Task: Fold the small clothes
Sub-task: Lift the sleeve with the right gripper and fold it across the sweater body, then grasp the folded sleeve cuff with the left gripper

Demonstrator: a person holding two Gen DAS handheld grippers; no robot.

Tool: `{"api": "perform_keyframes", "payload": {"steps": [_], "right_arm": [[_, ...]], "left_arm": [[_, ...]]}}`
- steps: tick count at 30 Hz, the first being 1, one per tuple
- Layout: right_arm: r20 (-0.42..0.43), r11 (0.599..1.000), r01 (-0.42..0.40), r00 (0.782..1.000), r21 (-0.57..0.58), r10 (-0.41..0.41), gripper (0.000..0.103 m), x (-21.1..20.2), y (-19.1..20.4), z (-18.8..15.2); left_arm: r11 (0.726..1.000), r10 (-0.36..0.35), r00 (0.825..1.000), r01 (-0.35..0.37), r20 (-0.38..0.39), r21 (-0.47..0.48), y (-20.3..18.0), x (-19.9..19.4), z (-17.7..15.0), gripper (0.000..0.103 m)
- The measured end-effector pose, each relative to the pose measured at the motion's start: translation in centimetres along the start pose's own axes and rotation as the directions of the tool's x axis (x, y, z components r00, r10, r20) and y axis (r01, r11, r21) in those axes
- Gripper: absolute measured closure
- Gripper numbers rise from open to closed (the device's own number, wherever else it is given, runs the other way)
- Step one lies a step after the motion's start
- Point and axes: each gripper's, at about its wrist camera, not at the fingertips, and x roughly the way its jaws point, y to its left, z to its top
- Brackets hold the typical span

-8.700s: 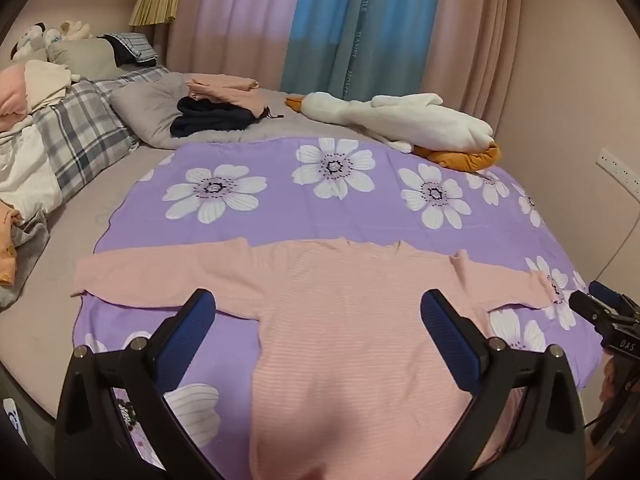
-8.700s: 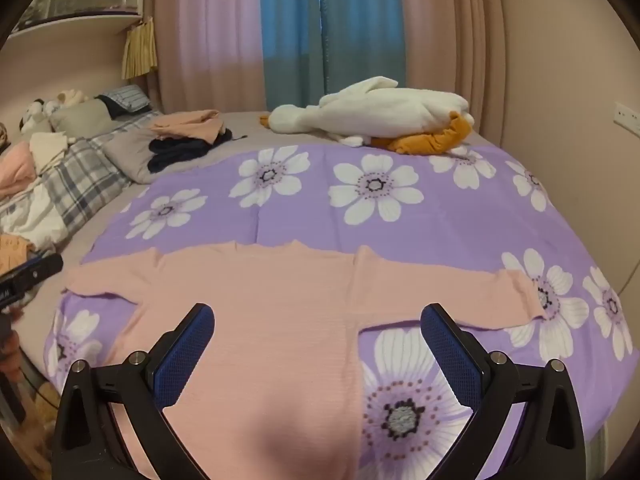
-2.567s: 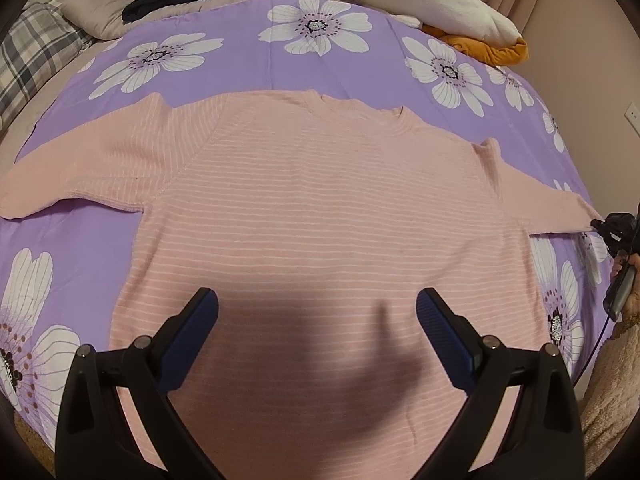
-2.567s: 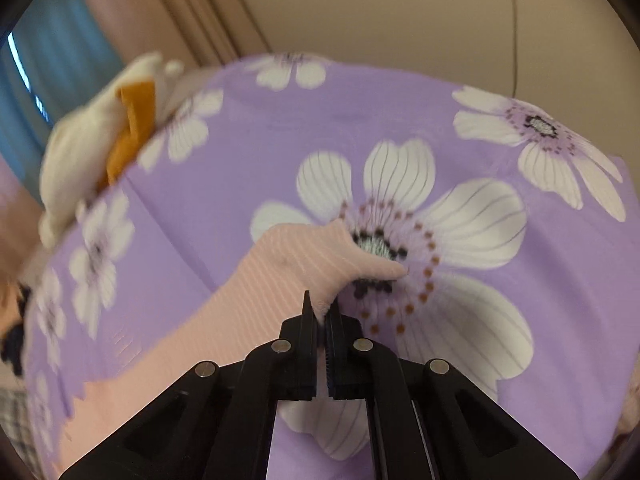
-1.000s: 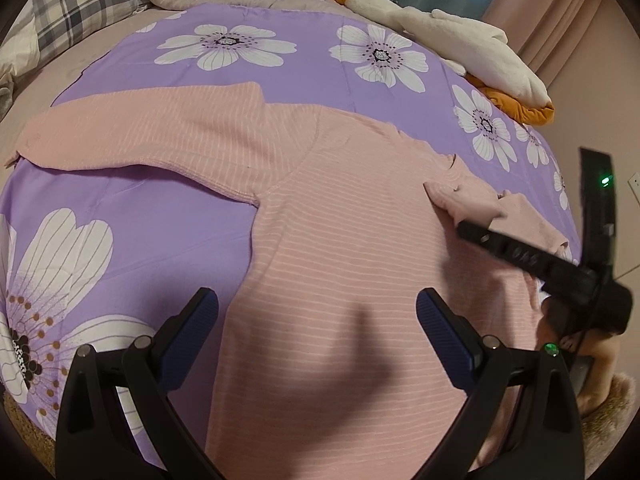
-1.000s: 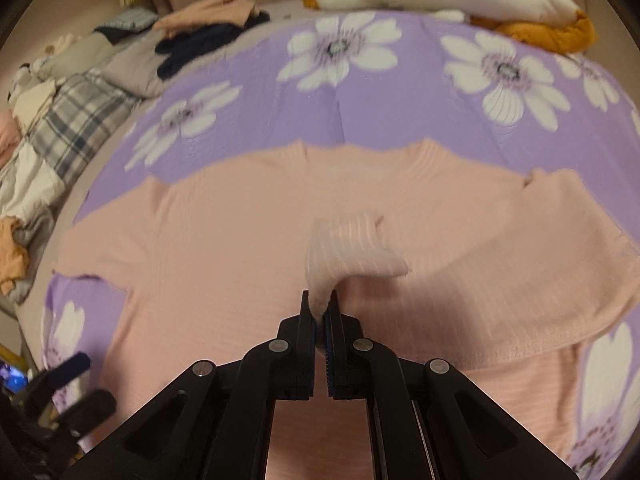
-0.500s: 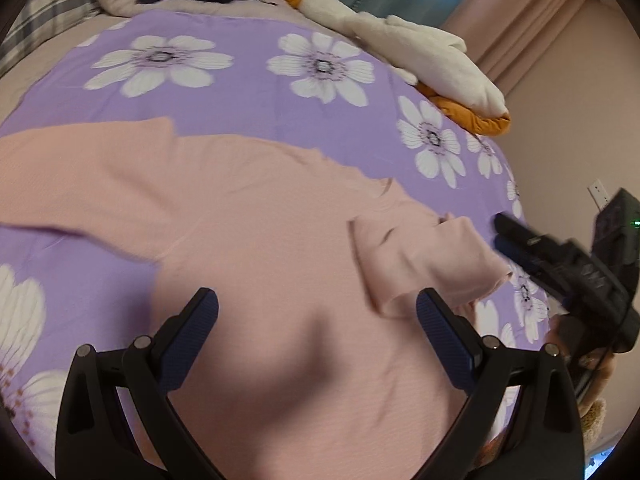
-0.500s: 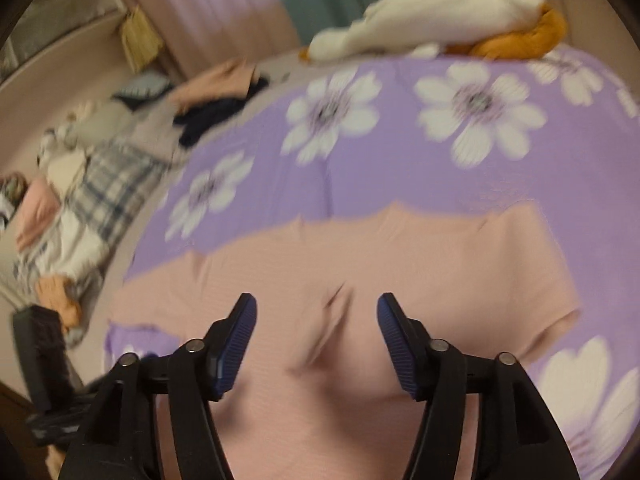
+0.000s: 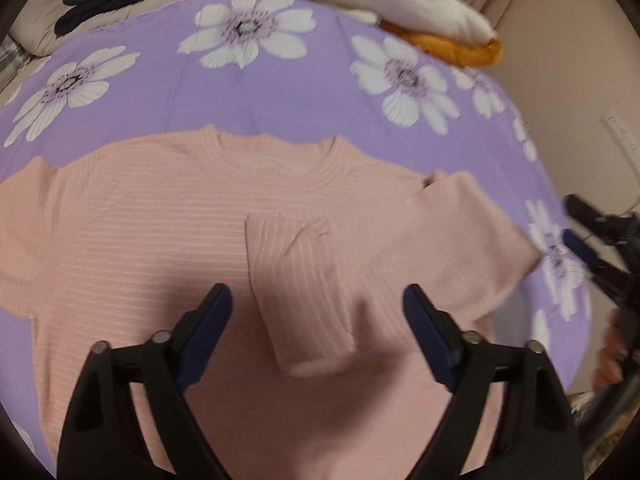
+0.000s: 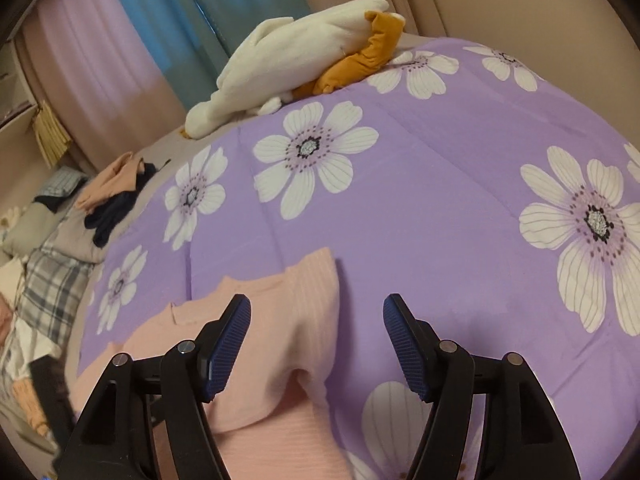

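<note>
One pink striped top (image 9: 168,248) lies flat on the purple flowered bedspread (image 9: 312,92), neckline toward the far side of the bed. One sleeve (image 9: 304,284) is folded in across the chest, cuff near the middle just below the collar; the other sleeve runs out flat past the left edge of the left wrist view.

Left tongs (image 9: 316,320) are wide open, holding nothing, hovering over the lower chest, with the folded sleeve showing between the two blue pads. Right tongs (image 10: 316,344) are also open and empty, over the top's right shoulder edge, where the fold makes a raised bump; in the left wrist view they show blurred at the right edge (image 9: 596,248).

Flowers: five full white ones counted in the right wrist view, more cut off at the edges.

One white plush goose (image 10: 288,56) with orange feet lies at the far edge of the bedspread. One pile of dark and peach clothes (image 10: 116,196) sits on one grey pillow (image 9: 36,24) beyond the bedspread's left corner. One plaid cloth (image 10: 52,284) is further left. Pink and blue curtains (image 10: 132,28) hang behind the bed.
</note>
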Motion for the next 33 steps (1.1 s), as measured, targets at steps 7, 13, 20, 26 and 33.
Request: {"api": "perform_keyframes", "payload": {"steps": [7,13,20,26,33], "right_arm": [[-0.031,0.999,-0.033,0.999,0.029,0.034,0.034,0.3,-1.3,-0.1],[-0.044,0.998,-0.045,0.998,0.047,0.047,0.034,0.7,-1.7,-0.2],[-0.051,0.997,-0.061,0.997,0.048,0.064,0.034,0.9,-1.6,-0.2],[-0.096,0.995,-0.084,0.991,0.049,0.089,0.034,2.4,-1.1,-0.6],[-0.175,0.991,-0.115,0.977,0.066,0.125,0.034,4.9,-0.8,-1.8]], "left_arm": [[0.997,0.059,0.998,-0.059,0.007,-0.057,1.7,1.7,0.3,0.086],[0.99,0.014,0.995,0.0,0.094,-0.14,3.4,-1.5,1.7,0.09],[0.979,0.034,0.978,0.009,0.206,-0.203,6.5,-6.3,3.2,0.09],[0.962,0.045,0.974,0.018,0.222,-0.274,10.5,-7.8,3.0,0.089],[0.943,0.083,0.978,-0.014,0.193,-0.333,13.8,-7.1,1.6,0.089]]}}
